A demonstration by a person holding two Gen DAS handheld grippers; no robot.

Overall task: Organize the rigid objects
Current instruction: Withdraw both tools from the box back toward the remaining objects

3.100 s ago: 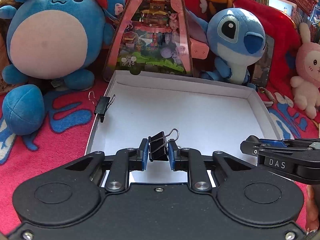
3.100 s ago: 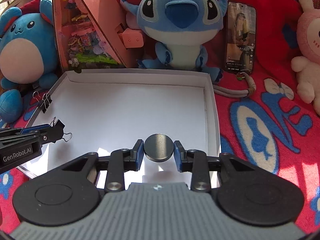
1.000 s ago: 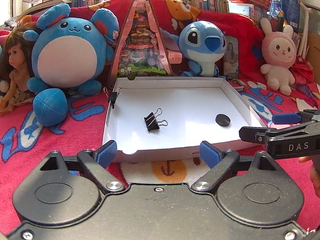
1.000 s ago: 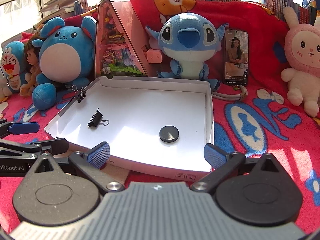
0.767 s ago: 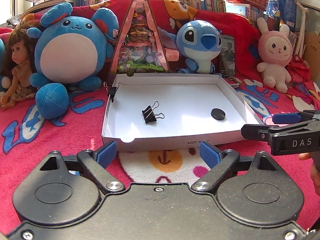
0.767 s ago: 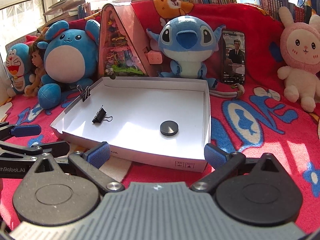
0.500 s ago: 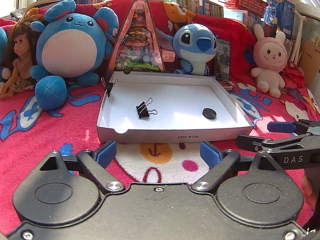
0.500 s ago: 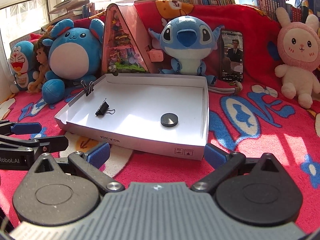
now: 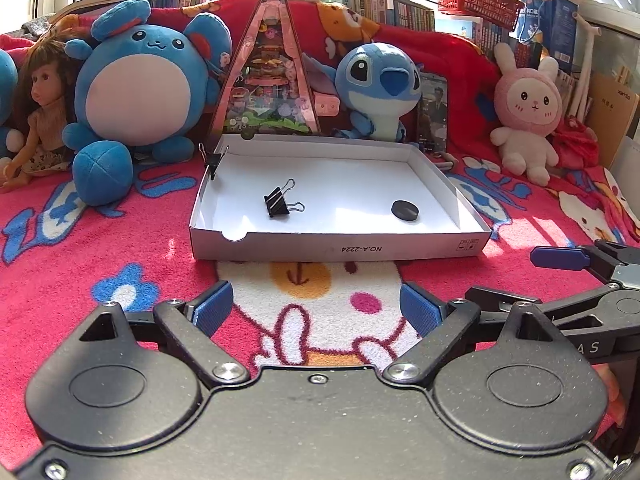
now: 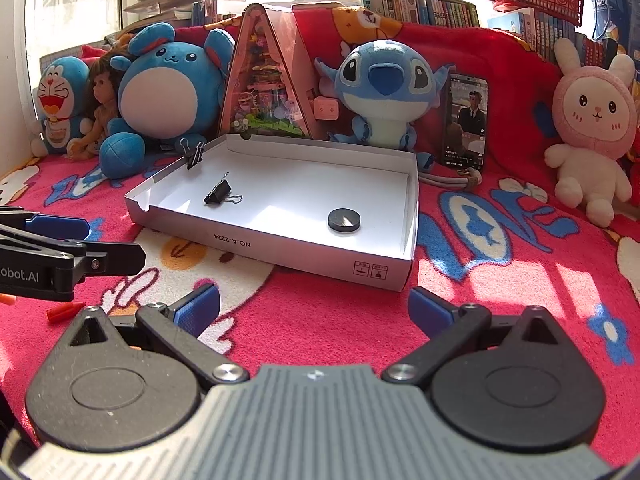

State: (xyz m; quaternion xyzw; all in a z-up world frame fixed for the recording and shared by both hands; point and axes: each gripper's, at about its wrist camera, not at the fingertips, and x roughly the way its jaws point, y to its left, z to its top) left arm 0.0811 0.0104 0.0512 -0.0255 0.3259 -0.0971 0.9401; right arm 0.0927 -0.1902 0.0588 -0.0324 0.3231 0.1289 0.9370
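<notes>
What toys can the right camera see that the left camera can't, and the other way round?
Only the right wrist view shows the Doraemon plush at the far left, and small orange bits on the blanket.

Only the left wrist view shows the brown cardboard box at the far right.

Both show the white box holding a loose binder clip and a black disc, a second binder clip on its left wall, the Stitch plush, the pink bunny, and both open grippers.

Sunlit window point(image 10: 72, 12) behind, bookshelf point(image 10: 432, 10) along back, red cartoon blanket point(image 10: 500, 264) underneath
</notes>
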